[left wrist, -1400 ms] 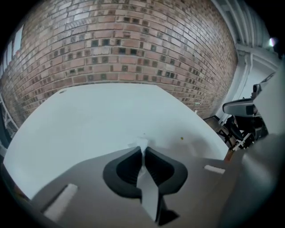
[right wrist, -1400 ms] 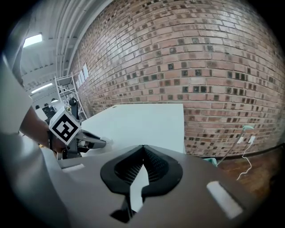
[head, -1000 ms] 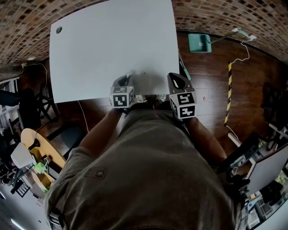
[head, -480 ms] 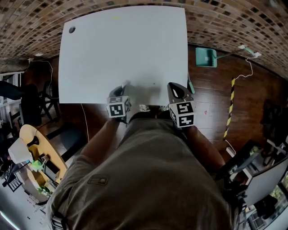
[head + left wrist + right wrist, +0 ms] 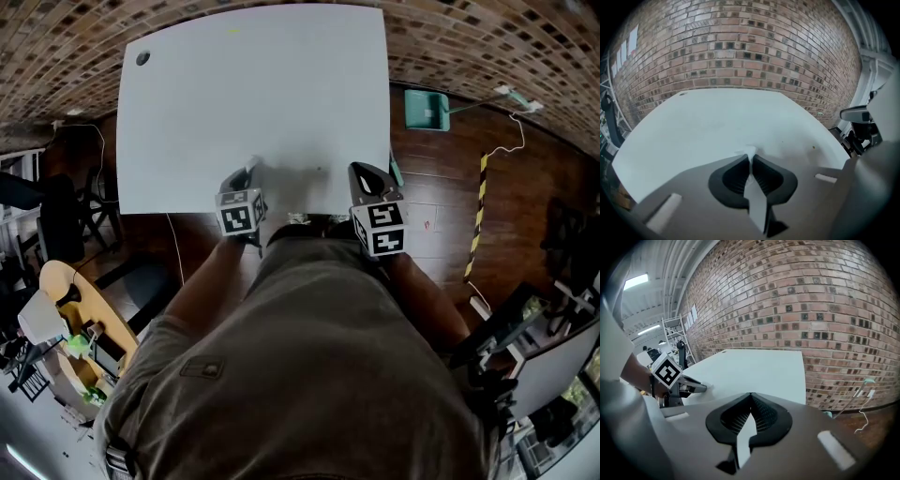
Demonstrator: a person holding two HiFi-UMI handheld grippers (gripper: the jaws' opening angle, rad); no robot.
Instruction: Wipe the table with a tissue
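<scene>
Change since earlier frames: left gripper [image 5: 249, 169] has slid to the person's left along the table's near edge; right gripper [image 5: 364, 172] sits much where it was, by the near right corner.
Left claw: jaws pinched together on the tissue [image 5: 750, 153], seen clearly in the left gripper view; no gap shows between them.
Tissue: a small white tuft pokes out past the jaw tips, and a flat strip of it runs back between the jaws.
Tissue position: at the near edge of the table [image 5: 253, 94], left of the table's middle; the tuft looks pressed to the surface, though contact is hard to confirm.
Right claw: jaws together, tips meeting, nothing between them in the right gripper view.
Right gripper position: over the near right corner of the table, well apart from the left gripper.
Cross-check: the right gripper view shows the left gripper low on the tabletop, with a white scrap at its tip.
Table: pale, plain top; a dark round mark [image 5: 142, 58] at the far left corner; a tiny speck [image 5: 813, 148] off to the right of the tissue.
Surroundings: brick wall [image 5: 740, 51] behind the table; wooden floor [image 5: 441, 187] to the right, with a teal dustpan [image 5: 427, 111] and yellow-black striped tape [image 5: 476, 216].
</scene>
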